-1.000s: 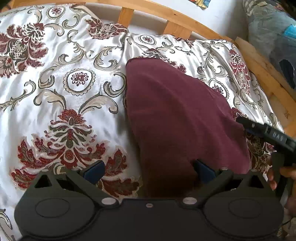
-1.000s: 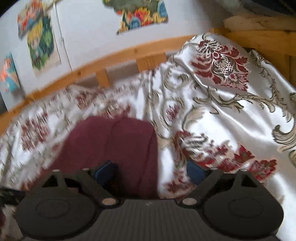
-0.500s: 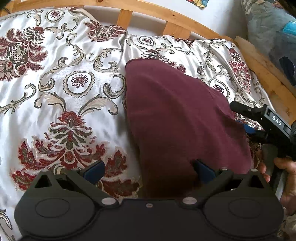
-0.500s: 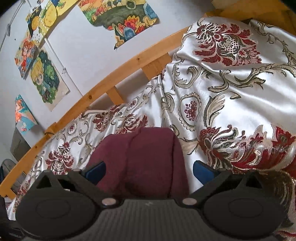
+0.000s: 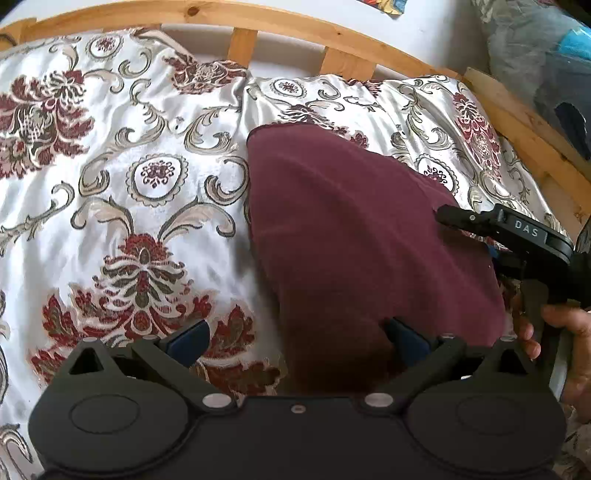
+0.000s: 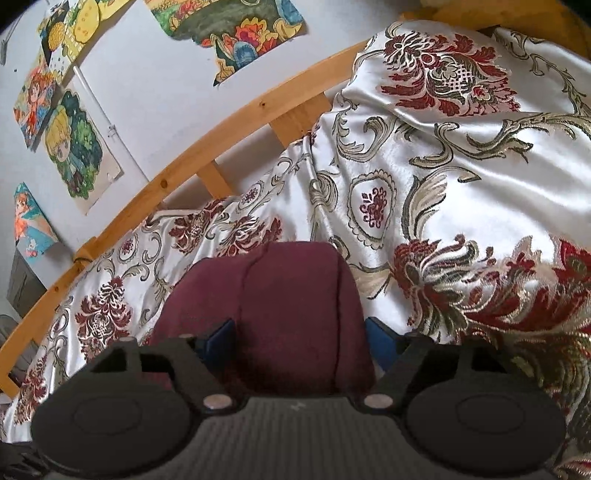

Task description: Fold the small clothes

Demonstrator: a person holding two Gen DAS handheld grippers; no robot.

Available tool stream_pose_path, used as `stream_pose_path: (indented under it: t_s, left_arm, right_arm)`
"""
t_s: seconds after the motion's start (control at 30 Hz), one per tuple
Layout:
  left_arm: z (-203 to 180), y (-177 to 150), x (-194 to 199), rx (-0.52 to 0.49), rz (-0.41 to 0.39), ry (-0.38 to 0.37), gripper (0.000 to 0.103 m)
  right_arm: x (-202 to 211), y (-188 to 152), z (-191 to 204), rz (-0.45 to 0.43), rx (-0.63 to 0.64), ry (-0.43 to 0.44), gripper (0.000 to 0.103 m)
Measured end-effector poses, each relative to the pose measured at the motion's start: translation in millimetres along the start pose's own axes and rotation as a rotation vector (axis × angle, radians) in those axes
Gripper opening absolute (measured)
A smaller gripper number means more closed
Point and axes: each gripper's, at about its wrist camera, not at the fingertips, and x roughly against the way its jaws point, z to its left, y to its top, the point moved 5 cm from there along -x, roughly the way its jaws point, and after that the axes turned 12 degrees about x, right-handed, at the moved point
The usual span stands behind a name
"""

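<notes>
A maroon garment (image 5: 354, 236) lies flat on the bed, spread over a glossy white bedspread (image 5: 122, 192) woven with dark red flowers and beige scrolls. The cloth is plain, soft and thick-looking, with no print. Its far edge ends in a rounded corner, its left side runs fairly straight, and from the right wrist view (image 6: 280, 306) a seam or fold line runs lengthwise down each side of the panel.

The left gripper (image 5: 295, 339) has its fingers (image 5: 188, 338) spread wide. The near end of the garment lies between them: the right blue pad sits over the maroon cloth, the left one over the bare bedspread, and neither pad presses on anything.

The right gripper (image 6: 299, 338) has just been closing, yet its fingers (image 6: 219, 338) are partly apart, set either side of a raised band of the garment. The left pad is at the cloth's surface and the right pad stands at its edge; whether they already pinch it cannot be told. From the left wrist view this right gripper (image 5: 476, 236) comes in at the garment's right edge, one black finger lying above the cloth, with a hand (image 5: 565, 350) on its handle.

A slatted wooden bed frame (image 5: 332, 33) lies beyond the fingers.
</notes>
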Motion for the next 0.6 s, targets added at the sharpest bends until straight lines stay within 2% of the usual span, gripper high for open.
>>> stream_pose_path:
  t_s: [0.03,0.13,0.2,0.27,0.37,0.5,0.6]
  left_arm:
    - [-1,0,0,-0.005,-0.001,0.002,0.102]
    - [-2,3,3,-0.017,-0.002,-0.01,0.102]
    - [-1,9,6,-0.002,0.007,-0.047,0.102]
    - [2,17,9,0.035,0.014,-0.1,0.102]
    - [1,24,4,0.08,0.046,-0.132,0.099]
    - [-2,27,-10,0.091,0.101,-0.104,0.096]
    - [-2,26,-19,0.113,0.15,-0.118,0.096]
  right_arm:
    - [-1,0,0,0.003,0.001,-0.003,0.074]
    - [-1,-2,-2,0.014,0.012,-0.033,0.053]
    - [0,-3,-5,0.023,0.006,-0.043,0.037]
    - [1,-3,-9,0.023,-0.012,-0.043,0.031]
    - [1,-4,-12,0.021,-0.028,-0.037,0.03]
    - [0,-5,-14,0.014,-0.048,-0.014,0.046]
    - [0,-4,-16,0.005,-0.077,0.008,0.053]
